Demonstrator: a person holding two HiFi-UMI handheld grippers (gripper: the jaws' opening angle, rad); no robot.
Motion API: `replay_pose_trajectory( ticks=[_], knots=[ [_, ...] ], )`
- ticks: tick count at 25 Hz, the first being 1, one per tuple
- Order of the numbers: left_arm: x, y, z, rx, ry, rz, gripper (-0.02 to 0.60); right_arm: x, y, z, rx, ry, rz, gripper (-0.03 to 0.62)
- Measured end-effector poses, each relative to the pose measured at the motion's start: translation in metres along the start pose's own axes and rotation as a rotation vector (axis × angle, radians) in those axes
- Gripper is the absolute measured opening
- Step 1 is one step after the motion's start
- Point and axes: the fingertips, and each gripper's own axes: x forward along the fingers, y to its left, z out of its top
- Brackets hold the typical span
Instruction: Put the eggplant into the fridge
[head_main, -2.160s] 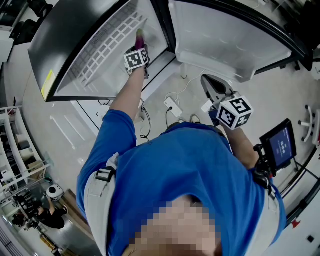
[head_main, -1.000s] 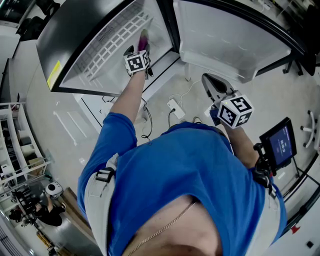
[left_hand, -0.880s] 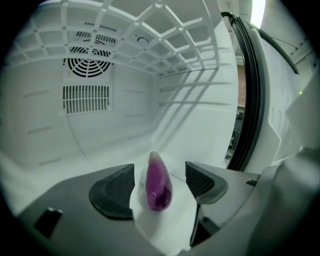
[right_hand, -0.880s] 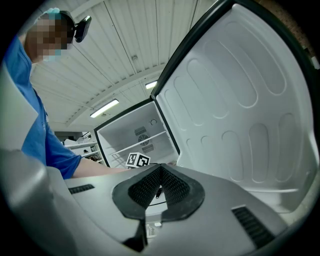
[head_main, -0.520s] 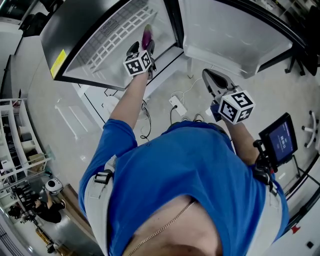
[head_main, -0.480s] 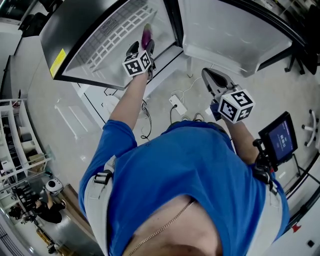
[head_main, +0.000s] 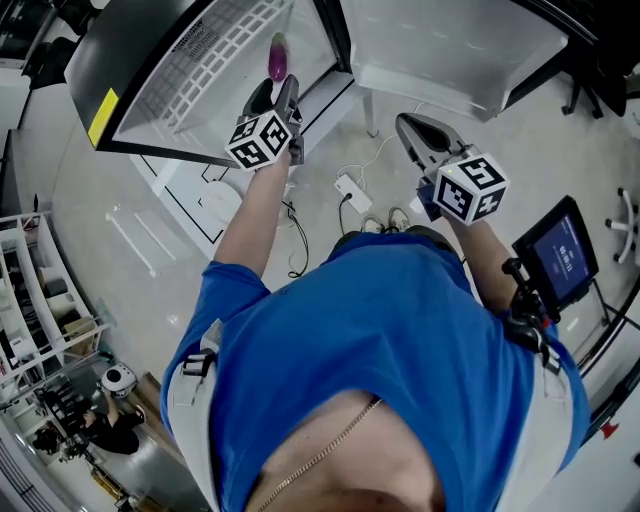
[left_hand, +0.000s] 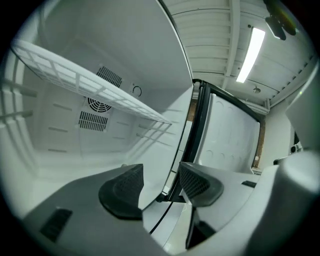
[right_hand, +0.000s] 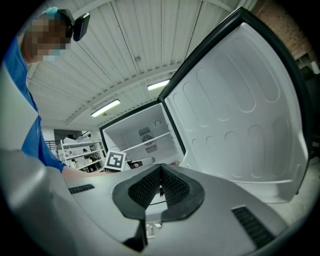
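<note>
Head view: eggplant (head_main: 278, 58) lies lengthwise, running up-frame.

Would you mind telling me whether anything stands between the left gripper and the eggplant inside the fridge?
Nothing visible does. The eggplant lies inside the open fridge, just beyond the left gripper, with open space between. Its fingers have just been closing but stand apart, empty.
</note>
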Motion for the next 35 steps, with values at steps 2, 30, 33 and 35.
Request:
replay_pose_trajectory(
  ticks=[2,30,33,35],
  knots=[
    [-0.011,-0.007,0.004,-0.011,-0.023,-0.023,0.218,0.000,0.001,0.000,-0.002,-0.002,-0.006,0.002],
    [-0.106,-0.174,-0.014,-0.185,-0.191,-0.052,0.008,-0.097,-0.061,0.031,-0.049,-0.055,0.090,0.002],
    [-0.109,-0.202,-0.020,-0.189,-0.195,-0.063,0.008,-0.118,-0.075,0.033,-0.047,-0.061,0.086,0.002],
    [-0.111,-0.219,-0.024,-0.192,-0.197,-0.069,0.008,-0.130,-0.083,0.033,-0.048,-0.063,0.087,0.002]
  ],
)
